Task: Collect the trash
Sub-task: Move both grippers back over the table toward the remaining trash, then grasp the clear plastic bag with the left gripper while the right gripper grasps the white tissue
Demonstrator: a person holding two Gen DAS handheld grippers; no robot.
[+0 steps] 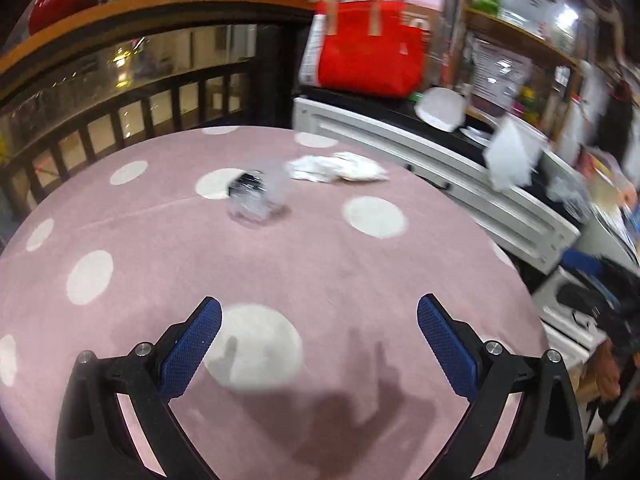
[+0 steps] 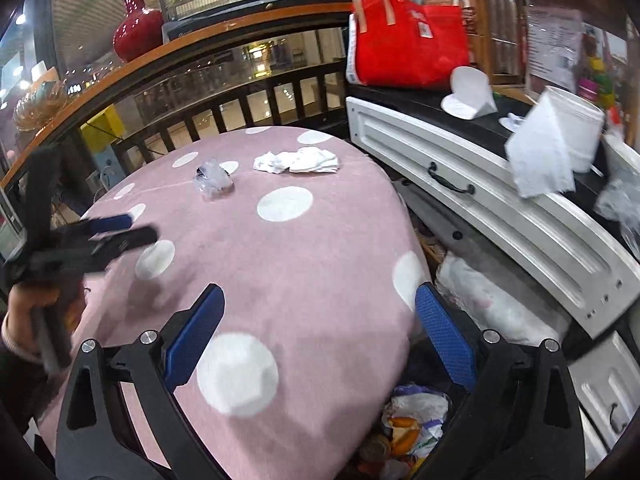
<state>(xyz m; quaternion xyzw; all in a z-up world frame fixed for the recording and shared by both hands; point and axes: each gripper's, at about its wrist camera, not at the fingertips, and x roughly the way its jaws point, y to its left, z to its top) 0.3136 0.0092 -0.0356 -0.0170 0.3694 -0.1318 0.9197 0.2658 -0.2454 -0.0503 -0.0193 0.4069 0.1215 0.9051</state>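
Observation:
A crumpled clear plastic wrapper (image 1: 256,196) lies on the pink dotted table (image 1: 280,280), toward its far side. It also shows in the right wrist view (image 2: 212,180). A crumpled white tissue (image 1: 340,168) lies just right of it, near the far edge, and shows in the right wrist view (image 2: 298,161). My left gripper (image 1: 319,340) is open and empty above the near part of the table; it shows at the left in the right wrist view (image 2: 128,230). My right gripper (image 2: 319,332) is open and empty over the table's right edge. A bin with trash (image 2: 412,420) sits below it.
A white cabinet (image 2: 480,200) with a black top stands right of the table, bearing a red bag (image 2: 408,36), white paper cups (image 2: 468,94) and tissues (image 2: 548,152). A dark railing (image 2: 224,100) runs behind the table, with a red vase (image 2: 136,28) on its ledge.

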